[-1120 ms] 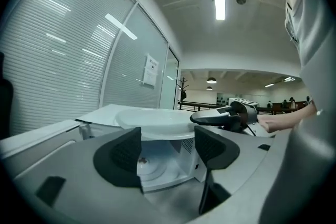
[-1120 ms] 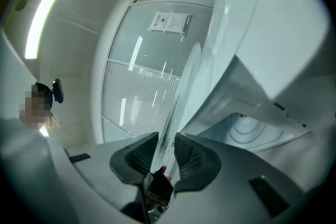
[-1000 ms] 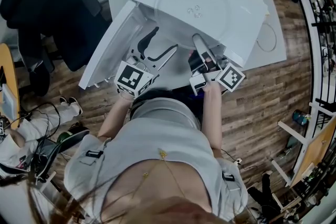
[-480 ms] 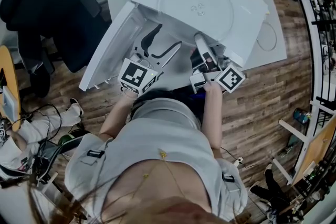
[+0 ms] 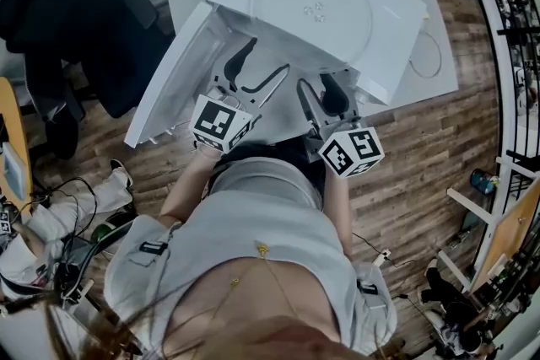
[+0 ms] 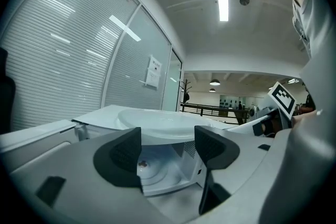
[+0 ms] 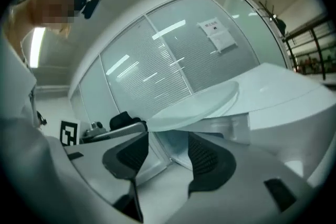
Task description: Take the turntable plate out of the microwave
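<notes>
Turntable plate lies flat atop microwave, already out. Right tool nearer, plate at its 12 o'clock; jaws just opening, empty. Left tool open, empty, plate at 1 o'clock.

I am holding my left gripper out ahead of me, pointing nearly level. Its fingers are standing apart with nothing between them. My right gripper is reaching forward just beside it. Its fingers have just been opening and are standing wide, gripping nothing. My left arm and right arm are both stretching forward from my body, and each gripper's marker cube is sitting nearest to me.
</notes>
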`<state>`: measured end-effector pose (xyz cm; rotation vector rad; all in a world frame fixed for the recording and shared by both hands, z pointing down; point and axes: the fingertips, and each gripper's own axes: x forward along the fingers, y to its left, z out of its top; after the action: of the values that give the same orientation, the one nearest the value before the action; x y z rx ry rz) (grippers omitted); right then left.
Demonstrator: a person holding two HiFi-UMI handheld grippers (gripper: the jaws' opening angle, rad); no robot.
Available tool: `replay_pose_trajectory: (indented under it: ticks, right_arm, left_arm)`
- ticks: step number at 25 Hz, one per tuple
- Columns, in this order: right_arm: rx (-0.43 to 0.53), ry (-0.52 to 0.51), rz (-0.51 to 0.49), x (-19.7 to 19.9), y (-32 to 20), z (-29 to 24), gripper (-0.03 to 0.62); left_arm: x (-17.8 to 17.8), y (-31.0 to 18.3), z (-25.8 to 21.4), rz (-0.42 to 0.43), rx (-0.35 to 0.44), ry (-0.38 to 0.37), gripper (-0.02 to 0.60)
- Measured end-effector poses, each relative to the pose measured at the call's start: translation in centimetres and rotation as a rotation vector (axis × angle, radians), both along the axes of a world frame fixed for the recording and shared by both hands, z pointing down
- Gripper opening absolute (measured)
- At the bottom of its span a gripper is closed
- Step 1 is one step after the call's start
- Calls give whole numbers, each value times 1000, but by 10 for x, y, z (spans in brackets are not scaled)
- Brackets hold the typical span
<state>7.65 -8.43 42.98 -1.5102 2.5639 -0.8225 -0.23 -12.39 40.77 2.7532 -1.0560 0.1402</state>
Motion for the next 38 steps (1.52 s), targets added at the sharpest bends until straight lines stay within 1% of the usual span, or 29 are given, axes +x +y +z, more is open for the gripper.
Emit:
replay_pose_trajectory:
  ticks: [5, 7, 8, 13, 19, 27, 35, 38]
  right_arm:
    - [59, 285, 123, 15, 6, -6, 224]
    - [80, 368, 161, 19, 7, -7, 225]
    - [84, 388, 171, 19, 6, -8, 233]
    - [89, 363, 199, 22, -1, -12, 244]
    - [78, 377, 222, 29, -11, -13, 253]
    - [85, 396, 245, 30, -25, -15, 256]
    - [121, 471, 246, 23, -39, -22, 256]
    - [114, 461, 252, 21, -44, -23, 261]
  left_arm:
    - [-2, 7, 1, 2, -4, -2, 316]
    - [-2, 9, 5, 6, -4, -25, 316]
    - [-2, 10, 6, 8, -1, -38, 316]
    - [2, 7, 6, 10, 32, -82, 316]
    - [7, -2, 5, -1, 15, -54, 316]
    - [11, -15, 6, -11, 24, -74, 316]
    - [18, -27, 7, -18, 19, -82, 316]
    - [21, -32, 7, -24, 19, -88, 316]
